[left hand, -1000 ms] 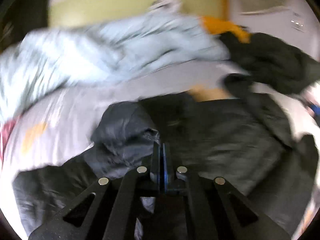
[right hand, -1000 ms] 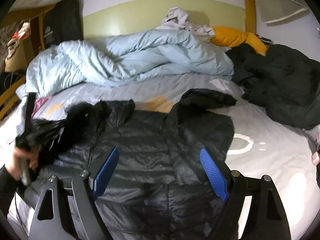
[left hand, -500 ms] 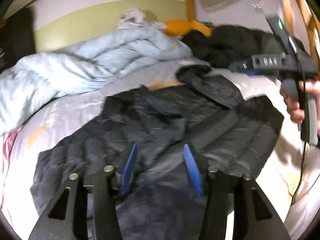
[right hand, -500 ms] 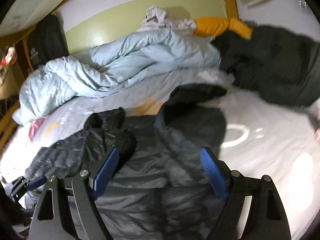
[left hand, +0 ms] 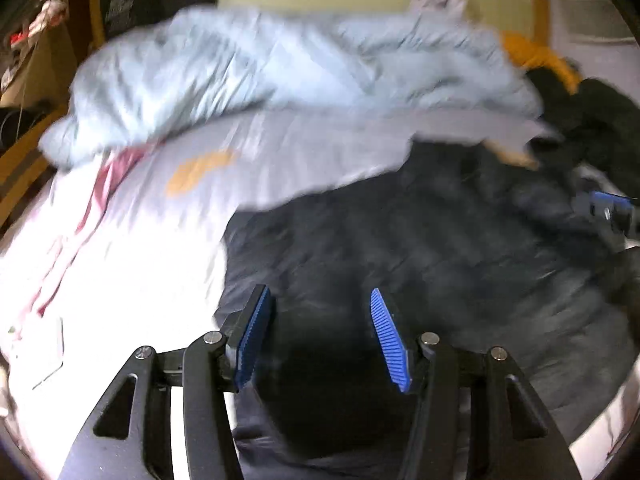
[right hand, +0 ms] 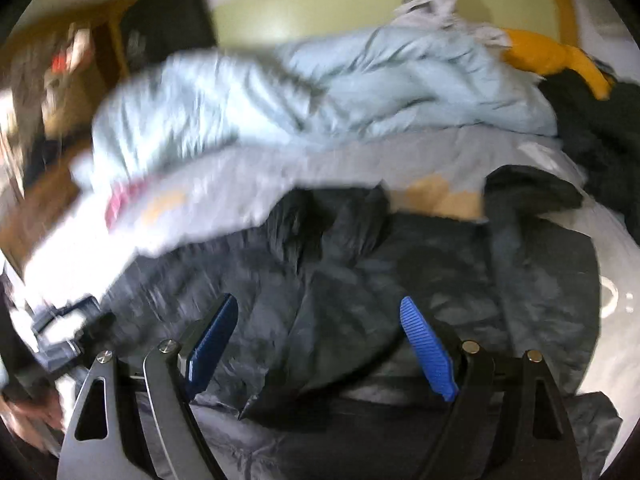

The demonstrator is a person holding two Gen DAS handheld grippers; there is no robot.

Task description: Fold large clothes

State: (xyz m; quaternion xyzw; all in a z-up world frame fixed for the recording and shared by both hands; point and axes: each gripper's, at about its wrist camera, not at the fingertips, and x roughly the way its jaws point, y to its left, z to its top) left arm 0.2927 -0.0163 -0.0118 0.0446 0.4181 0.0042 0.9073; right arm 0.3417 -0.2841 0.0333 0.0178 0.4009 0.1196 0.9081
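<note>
Both views motion-blurred; detail limited.

Left tool (left hand: 320,336): jaws wide apart, blue pads (left hand: 253,340) facing each other, nothing between them; it hangs over the near left part of the black puffer jacket (left hand: 420,264); whether the fingertips touch the fabric, cannot tell.

Right tool (right hand: 320,348): jaws wide, empty; positioned over the lower middle of the same jacket (right hand: 400,280); a folded flap of the jacket lies between and below the pads, not gripped.

Jacket: spread across the bed sheet (left hand: 120,240), pale with orange patches; in the right wrist view one sleeve lies folded inward across the body, collar end toward the far side, dark hood or sleeve bunched at upper right (right hand: 532,192).

Each tool visible from the other camera: right tool at the far right edge of the left view (left hand: 612,208); left tool at the lower left of the right view (right hand: 68,332), both blurred.

Behind the jacket: light blue duvet (right hand: 320,92) heaped across the bed; orange garment (right hand: 556,60) and a second dark coat (right hand: 600,128) at far right; grey-white cloth (right hand: 432,4) against the green wall panel (right hand: 360,12).
</note>
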